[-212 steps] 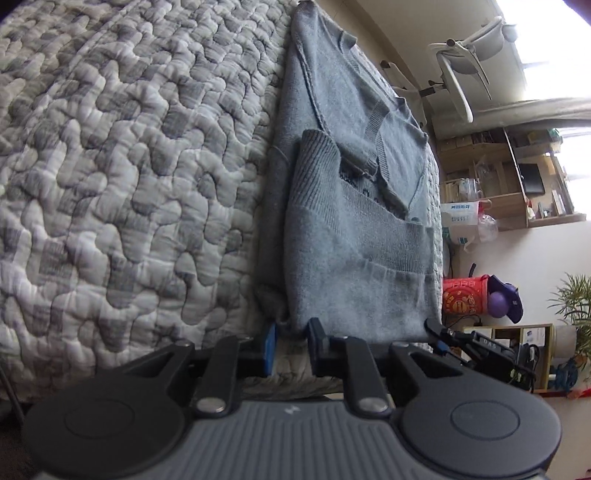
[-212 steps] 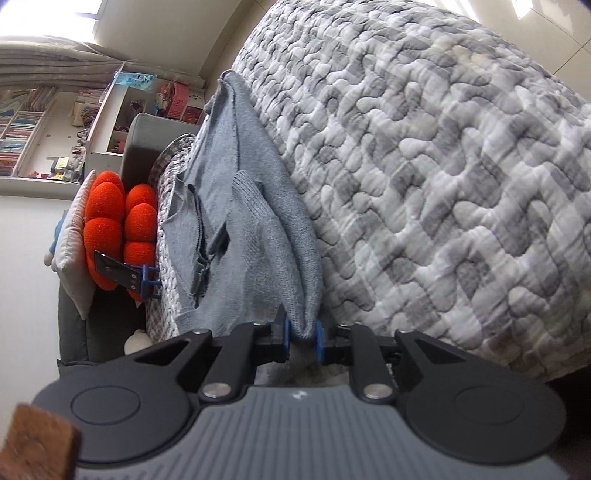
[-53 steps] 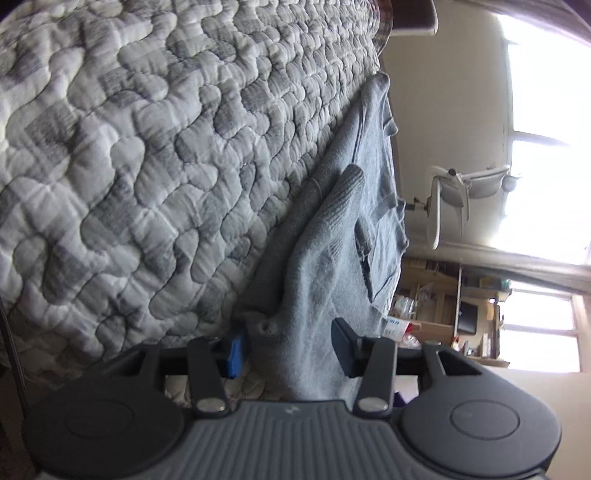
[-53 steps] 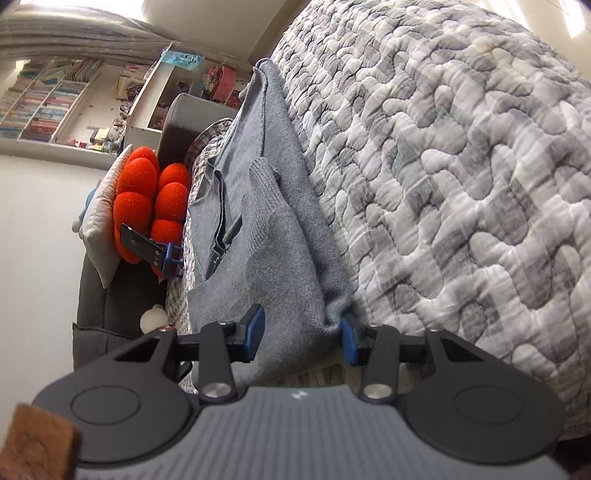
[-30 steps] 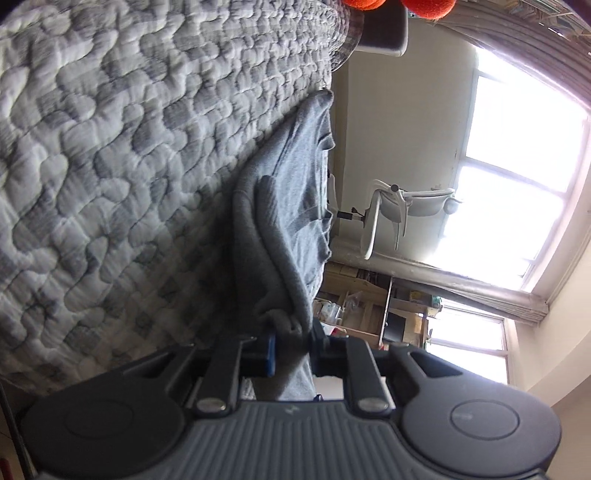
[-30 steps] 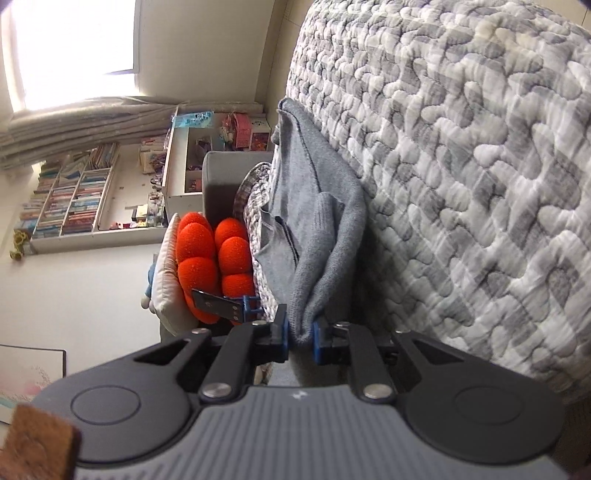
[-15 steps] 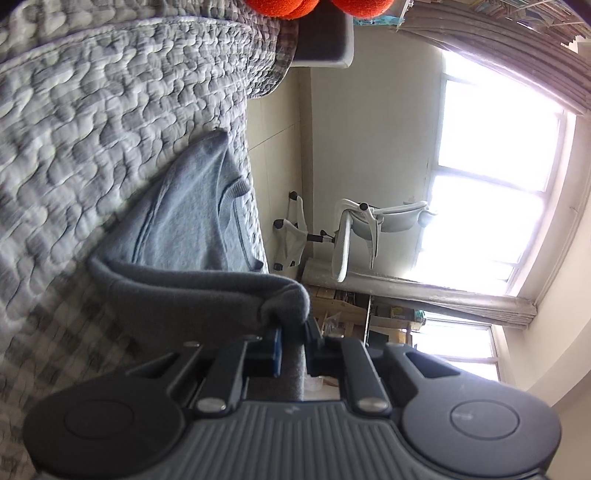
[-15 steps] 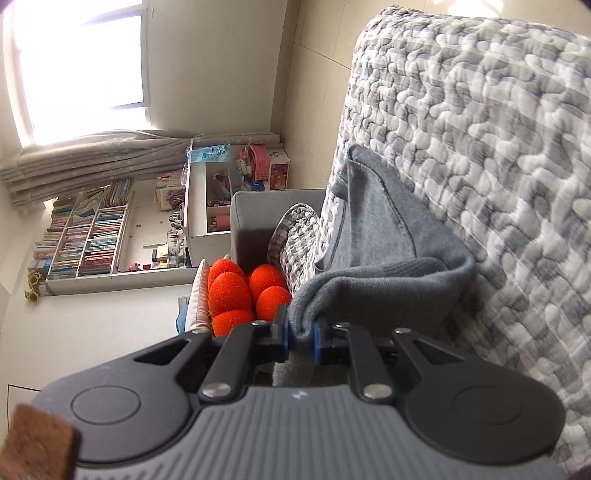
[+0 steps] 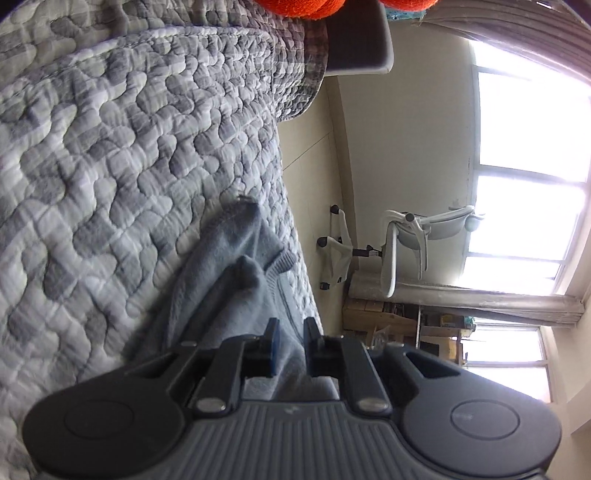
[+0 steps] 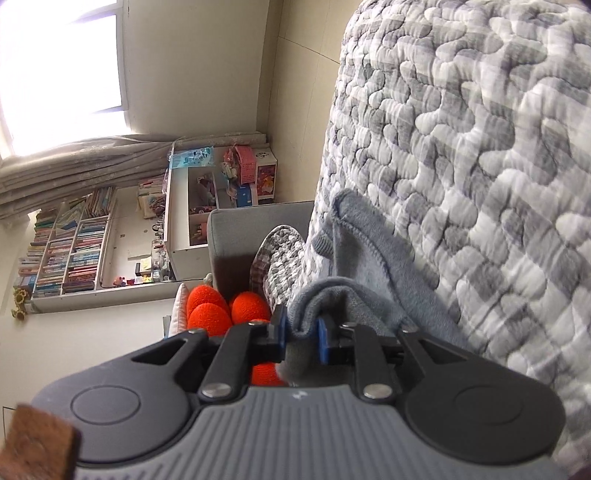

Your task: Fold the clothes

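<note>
Your left gripper (image 9: pixel 290 341) and right gripper (image 10: pixel 301 334), each closed down to a narrow gap on a bunched edge of the grey sweater (image 9: pixel 225 280), hold it doubled over on the grey quilted bedspread (image 9: pixel 122 155), with orange cushions (image 10: pixel 218 306) beyond.

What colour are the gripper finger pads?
Blue pads; clearest in the right wrist view, clamped on the sweater.

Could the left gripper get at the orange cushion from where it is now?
Probably not yet. The left gripper is shut on the grey sweater, and the orange cushion lies far across the quilt; it would have to let go first.
</note>
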Tool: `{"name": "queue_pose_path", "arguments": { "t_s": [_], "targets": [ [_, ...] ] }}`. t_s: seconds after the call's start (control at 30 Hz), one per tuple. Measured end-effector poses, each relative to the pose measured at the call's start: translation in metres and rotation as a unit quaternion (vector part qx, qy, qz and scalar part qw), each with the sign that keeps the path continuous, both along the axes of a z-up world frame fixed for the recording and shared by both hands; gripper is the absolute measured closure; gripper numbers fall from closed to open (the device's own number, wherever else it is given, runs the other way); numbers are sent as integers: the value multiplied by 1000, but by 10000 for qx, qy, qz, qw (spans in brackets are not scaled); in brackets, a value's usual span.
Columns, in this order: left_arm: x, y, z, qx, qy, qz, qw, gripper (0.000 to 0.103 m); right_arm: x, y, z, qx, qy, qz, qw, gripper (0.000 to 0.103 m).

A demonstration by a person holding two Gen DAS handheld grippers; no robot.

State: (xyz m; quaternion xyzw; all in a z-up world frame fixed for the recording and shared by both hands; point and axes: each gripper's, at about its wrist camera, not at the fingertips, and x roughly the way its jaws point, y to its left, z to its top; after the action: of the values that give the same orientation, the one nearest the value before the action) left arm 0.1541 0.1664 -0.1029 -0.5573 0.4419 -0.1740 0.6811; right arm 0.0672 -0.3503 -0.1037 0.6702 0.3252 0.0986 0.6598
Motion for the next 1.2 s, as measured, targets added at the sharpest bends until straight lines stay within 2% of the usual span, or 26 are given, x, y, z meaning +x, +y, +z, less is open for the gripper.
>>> {"name": "queue_pose_path", "arguments": {
  "t_s": [0.13, 0.17, 0.27, 0.3, 0.43, 0.53, 0.6, 0.7, 0.77, 0.83, 0.9, 0.93, 1.03, 1.1, 1.2],
  "targets": [
    [16, 6, 0, 585, -588, -287, 9961, 88, 9, -5, 7, -736, -475, 380, 9954, 60],
    [18, 8, 1, 731, -771, -319, 9938, 83, 10, -5, 11, -967, -640, 479, 9921, 58],
    [22, 10, 2, 1066, -1227, -451, 9857, 70, 12, -3, 16, -1651, -1024, 679, 9786, 57],
    [23, 9, 2, 1177, -1311, -519, 9830, 69, 13, -1, 17, -1902, -1117, 718, 9727, 57],
    [29, -3, 2, 1648, -1662, -777, 9691, 69, 18, 17, 15, -2981, -1384, 852, 9406, 57],
    [33, -18, 3, 2026, -1937, -955, 9551, 69, 23, 36, 15, -3604, -1612, 929, 9141, 57],
    [35, -28, 5, 2297, -2102, -1058, 9444, 73, 29, 50, 15, -3988, -1784, 995, 8940, 57],
    [33, -39, 8, 2730, -2292, -1119, 9276, 75, 31, 66, 15, -4528, -1911, 1140, 8634, 69],
    [31, -42, 11, 2946, -2370, -1079, 9195, 84, 31, 76, 14, -4919, -1924, 1194, 8407, 74],
    [28, -45, 15, 3101, -2437, -978, 9137, 90, 29, 82, 14, -5196, -1964, 1205, 8227, 81],
    [22, -49, 20, 3310, -2545, -862, 9046, 92, 26, 85, 15, -5395, -2011, 1160, 8093, 89],
    [18, -51, 23, 3418, -2601, -802, 8995, 93, 24, 87, 17, -5459, -2039, 1112, 8050, 89],
    [10, -55, 37, 3643, -2835, -646, 8848, 94, 21, 92, 24, -5608, -2158, 950, 7936, 90],
    [8, -57, 47, 3692, -2976, -528, 8789, 94, 23, 95, 29, -5682, -2226, 868, 7875, 91],
    [12, -59, 59, 3745, -3105, -423, 8727, 94, 33, 96, 28, -5713, -2232, 798, 7858, 91]
  ]
}}
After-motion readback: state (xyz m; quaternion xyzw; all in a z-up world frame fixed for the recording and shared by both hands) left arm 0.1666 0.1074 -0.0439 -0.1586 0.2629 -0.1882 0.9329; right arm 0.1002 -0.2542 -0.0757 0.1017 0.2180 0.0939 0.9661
